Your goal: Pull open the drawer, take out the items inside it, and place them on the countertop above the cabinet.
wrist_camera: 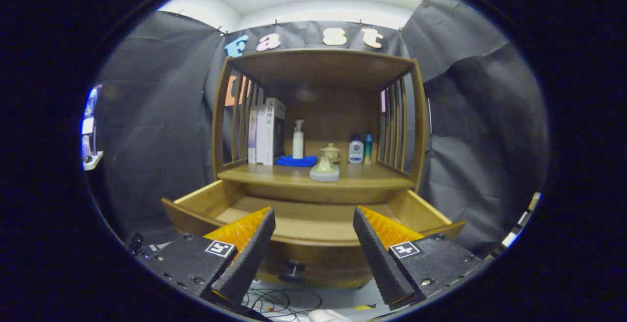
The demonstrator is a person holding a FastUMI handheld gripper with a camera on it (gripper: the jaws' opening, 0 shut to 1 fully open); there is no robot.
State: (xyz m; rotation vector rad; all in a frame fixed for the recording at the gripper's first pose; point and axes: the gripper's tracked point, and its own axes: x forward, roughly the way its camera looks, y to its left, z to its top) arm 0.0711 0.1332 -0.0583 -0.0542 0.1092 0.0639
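Here the tool (313,216) hangs spread wide, its two fingers apart and pinching nothing, just in front of the one drawer (313,236), which stands pulled open with its dark knob (293,269) low between the fingers. Beyond them, on the table (362,181) above the drawer, stand two boxes (267,131), one white pump bottle (298,139) on a blue cloth (295,161), two small bottles (360,148), one lidded jar (331,152) and one pale round dish (324,170).
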